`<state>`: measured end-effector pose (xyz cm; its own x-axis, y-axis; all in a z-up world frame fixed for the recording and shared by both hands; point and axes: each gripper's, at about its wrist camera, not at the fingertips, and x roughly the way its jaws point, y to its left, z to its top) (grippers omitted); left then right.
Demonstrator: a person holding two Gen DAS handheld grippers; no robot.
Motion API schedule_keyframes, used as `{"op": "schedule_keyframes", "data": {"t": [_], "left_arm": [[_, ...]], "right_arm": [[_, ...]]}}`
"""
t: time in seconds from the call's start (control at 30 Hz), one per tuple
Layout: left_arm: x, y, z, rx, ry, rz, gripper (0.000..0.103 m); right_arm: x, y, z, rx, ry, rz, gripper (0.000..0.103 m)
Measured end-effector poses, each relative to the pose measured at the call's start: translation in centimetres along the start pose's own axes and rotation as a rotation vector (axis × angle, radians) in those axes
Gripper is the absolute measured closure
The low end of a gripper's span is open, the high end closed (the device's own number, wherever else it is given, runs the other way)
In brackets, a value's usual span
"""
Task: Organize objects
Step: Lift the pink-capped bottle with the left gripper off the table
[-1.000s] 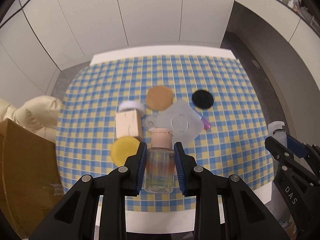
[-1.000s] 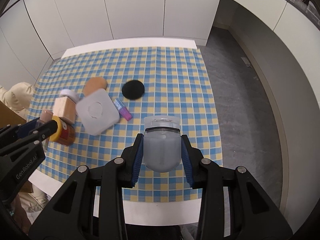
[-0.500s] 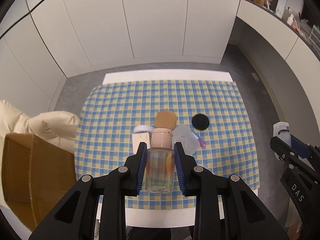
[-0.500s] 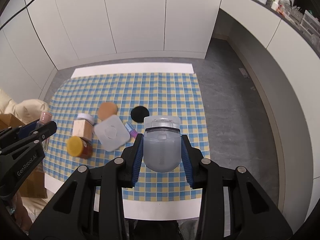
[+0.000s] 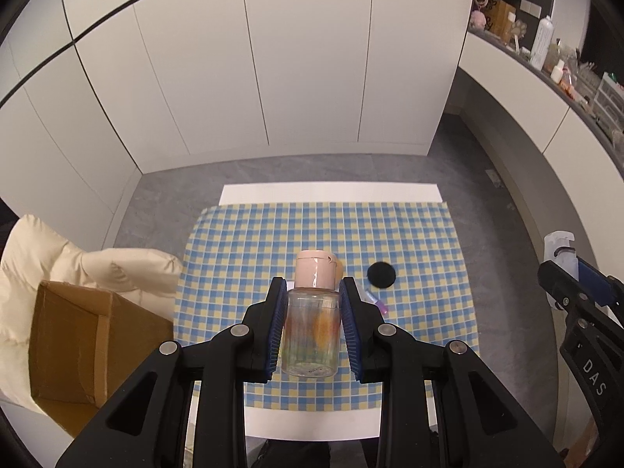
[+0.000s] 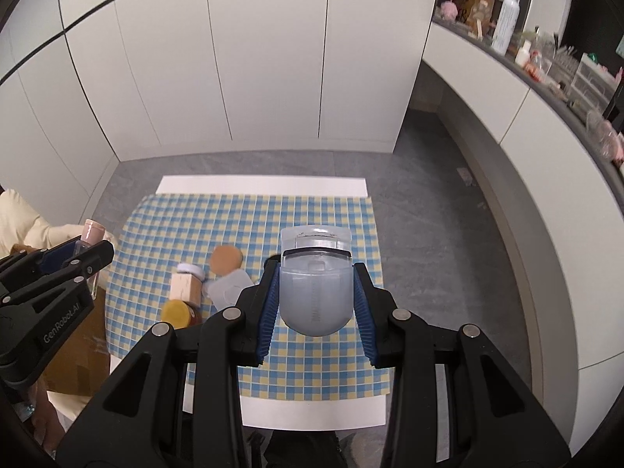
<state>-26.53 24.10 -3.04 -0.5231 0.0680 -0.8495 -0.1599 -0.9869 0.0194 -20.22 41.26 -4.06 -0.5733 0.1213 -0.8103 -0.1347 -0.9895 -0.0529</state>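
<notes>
While both grippers hang high above the worktop (image 5: 331, 195), each one is clamped on a thing. The left gripper (image 5: 312, 319) squeezes a clear bottle (image 5: 311, 335) with a pink cap, standing upright between the pads. The right gripper (image 6: 315, 292) squeezes a cloudy case (image 6: 315, 288). Far below, on the checked cloth (image 6: 312, 210), a tan puff (image 6: 226, 259), a wood block (image 6: 184, 288) and a yellow-lid jar (image 6: 177, 312) sit near the left edge. A brown box (image 5: 78, 335) stands off the worktop's left side, nearer the left gripper. White cupboards fill the room behind.
</notes>
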Motion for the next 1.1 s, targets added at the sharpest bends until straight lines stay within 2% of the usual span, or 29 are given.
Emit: {"op": "schedule_keyframes", "data": {"t": [0.3,0.5,1.1], "left_arm": [[-5.7,-0.1,2.0,0.011,-0.081,0.003,0.076],[-8.4,0.1,2.4,0.001,-0.103,-0.01,0.076],[-10.2,0.7,1.7,-0.004,-0.108,-0.025,0.076]], "right_arm": [[-5.8,0.0,2.5,-0.017,-0.071,-0.004,0.065],[-8.6,0.0,3.2,-0.016,-0.098,-0.003,0.065],[-10.8,0.0,2.6,-0.014,-0.112,-0.009,0.066]]}}
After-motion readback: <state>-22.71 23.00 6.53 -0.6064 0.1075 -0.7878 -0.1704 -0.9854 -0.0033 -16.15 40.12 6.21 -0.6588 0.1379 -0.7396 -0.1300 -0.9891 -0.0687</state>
